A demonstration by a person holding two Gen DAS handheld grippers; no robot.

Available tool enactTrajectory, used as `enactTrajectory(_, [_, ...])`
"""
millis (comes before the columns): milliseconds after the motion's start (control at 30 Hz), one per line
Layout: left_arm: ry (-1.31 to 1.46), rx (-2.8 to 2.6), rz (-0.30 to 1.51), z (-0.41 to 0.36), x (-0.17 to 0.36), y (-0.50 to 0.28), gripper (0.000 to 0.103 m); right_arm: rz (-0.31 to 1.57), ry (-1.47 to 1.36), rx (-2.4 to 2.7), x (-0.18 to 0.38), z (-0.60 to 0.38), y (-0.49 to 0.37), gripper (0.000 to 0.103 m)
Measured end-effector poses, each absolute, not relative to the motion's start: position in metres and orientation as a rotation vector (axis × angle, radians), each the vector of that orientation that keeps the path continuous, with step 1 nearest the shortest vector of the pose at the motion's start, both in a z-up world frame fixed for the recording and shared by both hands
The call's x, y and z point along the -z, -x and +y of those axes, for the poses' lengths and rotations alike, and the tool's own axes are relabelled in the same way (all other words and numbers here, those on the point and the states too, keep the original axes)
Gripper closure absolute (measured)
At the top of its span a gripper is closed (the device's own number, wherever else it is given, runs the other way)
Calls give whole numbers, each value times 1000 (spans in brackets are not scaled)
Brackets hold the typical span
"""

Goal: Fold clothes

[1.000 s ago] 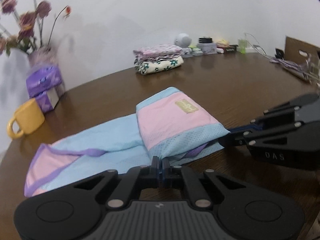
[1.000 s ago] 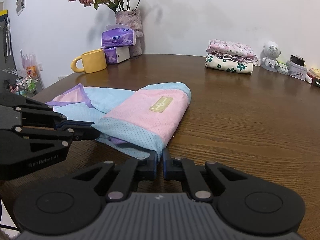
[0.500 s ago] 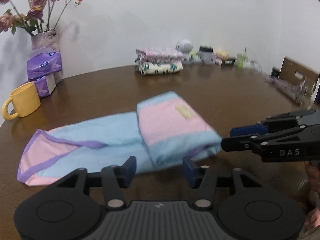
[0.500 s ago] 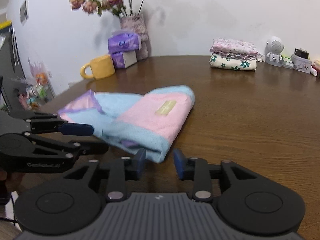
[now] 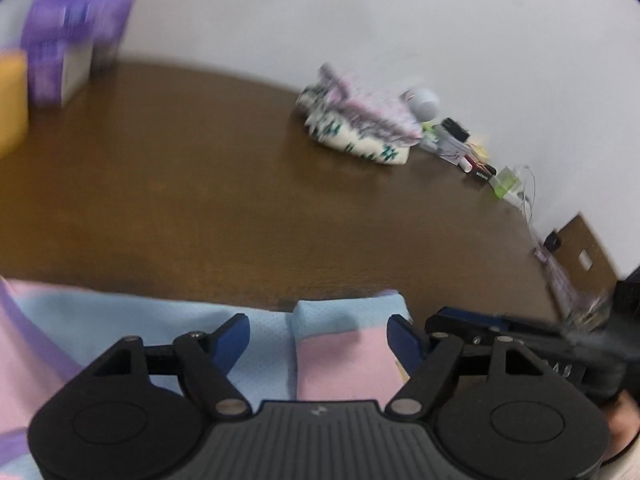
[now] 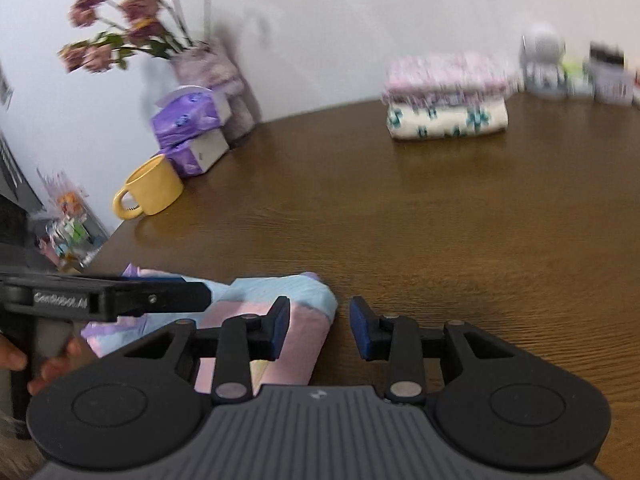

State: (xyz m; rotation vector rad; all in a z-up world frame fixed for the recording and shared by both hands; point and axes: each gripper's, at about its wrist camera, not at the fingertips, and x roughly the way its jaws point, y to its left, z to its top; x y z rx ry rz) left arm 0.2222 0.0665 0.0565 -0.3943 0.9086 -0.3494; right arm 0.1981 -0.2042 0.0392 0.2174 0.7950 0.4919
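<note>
A light-blue and pink mesh garment [image 5: 340,360] lies on the brown table [image 5: 200,200], its right end folded over into a pink panel with a blue edge. My left gripper [image 5: 318,322] hovers over that fold with its jaws opening; the fabric shows below the gap and the pads do not press on it. In the right wrist view the fold [image 6: 304,332] lies under the left finger of my right gripper [image 6: 319,308], which is open over the fold's right edge and bare wood. Each gripper shows in the other's view: right gripper [image 5: 434,318], left gripper [image 6: 200,296].
A stack of folded clothes [image 6: 444,108] sits at the back by the wall, beside a white gadget [image 6: 542,52] and small items. A yellow mug [image 6: 154,186], purple tissue packs [image 6: 192,116] and a vase of flowers [image 6: 212,64] stand at the far left. A hand [image 6: 48,364] holds the left gripper.
Both grippers let go of the folded end's near edge and opened. Both then moved forward over the garment and rolled; the fold now lies under their fingers.
</note>
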Motion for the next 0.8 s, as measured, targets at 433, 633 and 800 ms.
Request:
enactTrajectory(433, [440, 409, 908, 65, -40, -239, 96, 878, -317, -536, -15, -203, -224, 85])
enactTrajectory(633, [357, 384, 848, 60, -48, -225, 101, 867, -321, -537, -16, -198, -223, 94])
enactTrajectory(800, [315, 352, 834, 60, -47, -220, 101, 860, -308, -536, -16, -194, -223, 94])
